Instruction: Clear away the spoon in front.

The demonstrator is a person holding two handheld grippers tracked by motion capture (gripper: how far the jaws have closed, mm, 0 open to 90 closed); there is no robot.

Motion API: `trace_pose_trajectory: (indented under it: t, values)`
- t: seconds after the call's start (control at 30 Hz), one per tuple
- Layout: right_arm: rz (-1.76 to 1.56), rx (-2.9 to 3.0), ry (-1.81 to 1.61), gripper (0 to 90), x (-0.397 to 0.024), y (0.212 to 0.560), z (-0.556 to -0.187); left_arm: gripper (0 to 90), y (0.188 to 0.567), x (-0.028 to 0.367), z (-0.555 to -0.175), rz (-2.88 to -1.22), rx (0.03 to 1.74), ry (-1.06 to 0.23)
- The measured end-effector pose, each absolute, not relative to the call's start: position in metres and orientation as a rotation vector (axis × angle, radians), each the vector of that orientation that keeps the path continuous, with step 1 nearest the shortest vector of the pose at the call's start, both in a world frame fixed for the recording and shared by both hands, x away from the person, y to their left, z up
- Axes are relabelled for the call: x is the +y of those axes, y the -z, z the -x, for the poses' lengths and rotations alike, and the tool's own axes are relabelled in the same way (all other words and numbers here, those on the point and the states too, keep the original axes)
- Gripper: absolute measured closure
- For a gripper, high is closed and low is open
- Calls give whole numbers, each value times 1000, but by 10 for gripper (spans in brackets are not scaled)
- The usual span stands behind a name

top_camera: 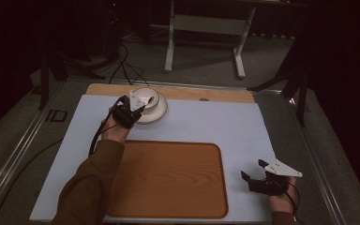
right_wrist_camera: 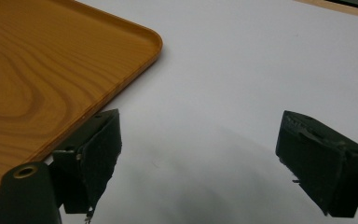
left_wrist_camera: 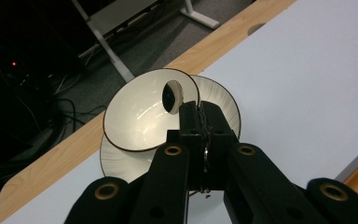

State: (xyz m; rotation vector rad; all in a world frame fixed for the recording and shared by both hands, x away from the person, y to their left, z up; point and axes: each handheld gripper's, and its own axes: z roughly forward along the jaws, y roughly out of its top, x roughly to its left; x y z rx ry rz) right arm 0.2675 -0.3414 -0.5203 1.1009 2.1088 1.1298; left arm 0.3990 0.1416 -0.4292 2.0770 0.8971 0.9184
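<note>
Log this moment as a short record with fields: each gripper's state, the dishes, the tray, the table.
left gripper: shut on the rim of the cup, far left of the table
cup: white with a dark rim, tilted, its inside facing the left gripper view, above the saucer
saucer: white, on the pale mat near the table's far edge
right gripper: open, holding nothing, low over the mat right of the tray
tray: wooden, nothing on it, at the near middle
table: wooden edge shows beyond the mat
</note>
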Motion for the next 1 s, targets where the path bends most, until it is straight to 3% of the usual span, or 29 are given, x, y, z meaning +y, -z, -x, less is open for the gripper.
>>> trace_pose_trajectory:
  t: [1.0]
  values:
    - [-1100,2104,-1136,139,-342,520,-267,886,415,168,-354,-2020,898,-887]
